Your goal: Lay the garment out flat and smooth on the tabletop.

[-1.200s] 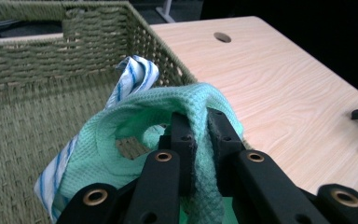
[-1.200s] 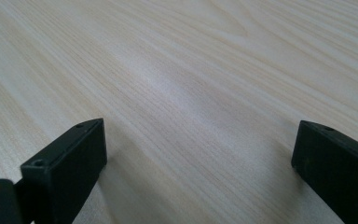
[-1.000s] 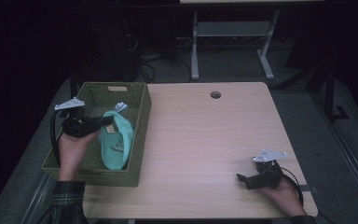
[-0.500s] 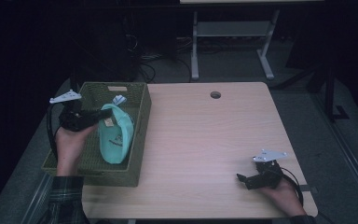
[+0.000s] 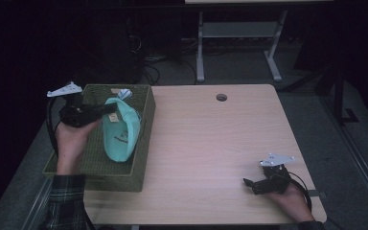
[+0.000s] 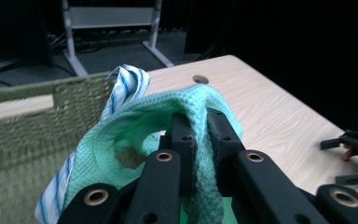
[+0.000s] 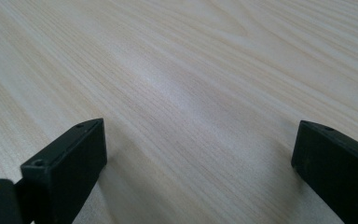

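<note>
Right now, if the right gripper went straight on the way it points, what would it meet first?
Probably nothing soon: the right gripper, jaws open, points left over bare tabletop. Farther along that line stands the green woven basket, though depth is unclear.

Dim surroundings — table lit, sharp

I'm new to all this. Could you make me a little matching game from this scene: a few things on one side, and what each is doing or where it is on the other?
Things:
1. green cloth
2. left gripper
3. right gripper
4. basket

States:
A. open, low over the bare table
B. woven, at the table's left end
C. hanging from closed jaws
D. shut on fabric

Pairs: 1-C, 2-D, 3-A, 4-B
</note>
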`<state>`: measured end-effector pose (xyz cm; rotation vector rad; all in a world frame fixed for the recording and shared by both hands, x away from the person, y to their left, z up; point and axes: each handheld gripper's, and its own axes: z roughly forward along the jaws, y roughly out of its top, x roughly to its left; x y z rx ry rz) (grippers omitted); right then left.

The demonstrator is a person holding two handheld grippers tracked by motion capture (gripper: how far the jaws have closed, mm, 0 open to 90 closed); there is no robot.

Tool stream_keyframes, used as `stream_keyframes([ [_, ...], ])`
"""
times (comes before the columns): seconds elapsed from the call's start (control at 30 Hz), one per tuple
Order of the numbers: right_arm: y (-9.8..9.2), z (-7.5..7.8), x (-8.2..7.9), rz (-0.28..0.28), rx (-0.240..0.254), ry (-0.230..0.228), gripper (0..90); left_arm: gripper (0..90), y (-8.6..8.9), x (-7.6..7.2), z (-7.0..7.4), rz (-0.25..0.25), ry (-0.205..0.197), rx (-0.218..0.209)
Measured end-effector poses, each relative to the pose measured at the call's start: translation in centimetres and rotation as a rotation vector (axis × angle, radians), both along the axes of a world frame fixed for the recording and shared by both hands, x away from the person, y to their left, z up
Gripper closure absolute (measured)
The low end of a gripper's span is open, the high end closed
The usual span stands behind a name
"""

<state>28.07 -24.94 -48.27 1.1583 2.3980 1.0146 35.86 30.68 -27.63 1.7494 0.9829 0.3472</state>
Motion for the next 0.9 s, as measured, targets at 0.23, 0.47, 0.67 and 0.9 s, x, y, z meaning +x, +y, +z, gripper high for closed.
stream_keyframes([
  [0.23,0.0,0.0,0.0,0.0,0.0,0.0,2.7,82.7,-1.1,0.1,1.5,-0.034,-0.025,-0.022],
  [0.47,0.0,0.0,0.0,0.0,0.0,0.001,2.7,82.7,-2.7,0.1,2.7,-0.078,-0.044,-0.02],
  [0.67,0.0,0.0,0.0,0.0,0.0,0.001,2.7,82.7,-4.8,0.2,3.7,-0.12,-0.067,-0.01],
  [0.9,0.0,0.0,0.1,0.001,0.0,-0.002,2.7,82.7,-7.6,0.6,4.4,-0.166,-0.08,-0.003],
])
